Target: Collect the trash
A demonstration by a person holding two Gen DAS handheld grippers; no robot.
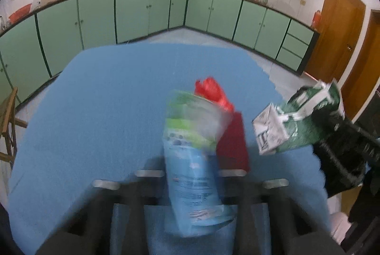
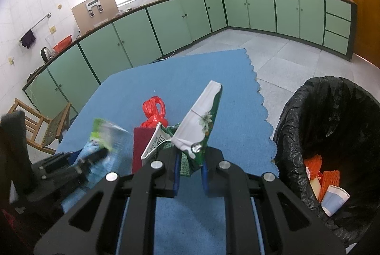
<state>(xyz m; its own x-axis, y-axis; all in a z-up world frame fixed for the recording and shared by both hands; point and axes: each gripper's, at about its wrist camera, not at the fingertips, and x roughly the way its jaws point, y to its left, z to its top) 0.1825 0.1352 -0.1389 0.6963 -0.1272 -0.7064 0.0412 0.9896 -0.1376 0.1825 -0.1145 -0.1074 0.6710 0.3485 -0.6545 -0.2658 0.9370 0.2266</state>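
Observation:
My left gripper point(image 1: 190, 174) is shut on a blue and green snack bag point(image 1: 192, 160), held above the blue table mat point(image 1: 95, 112); the bag also shows in the right wrist view point(image 2: 99, 143). My right gripper point(image 2: 190, 172) is shut on a flattened green and white carton point(image 2: 201, 122), seen at the right in the left wrist view point(image 1: 296, 122). A red plastic bag point(image 2: 154, 112) and a dark red cloth point(image 2: 140, 148) lie on the mat behind both.
A bin lined with a black bag point(image 2: 332, 136) stands at the right of the table, with orange net and paper cup trash inside. A wooden chair point(image 2: 40, 126) stands at the left. Green kitchen cabinets point(image 2: 166, 24) line the far walls.

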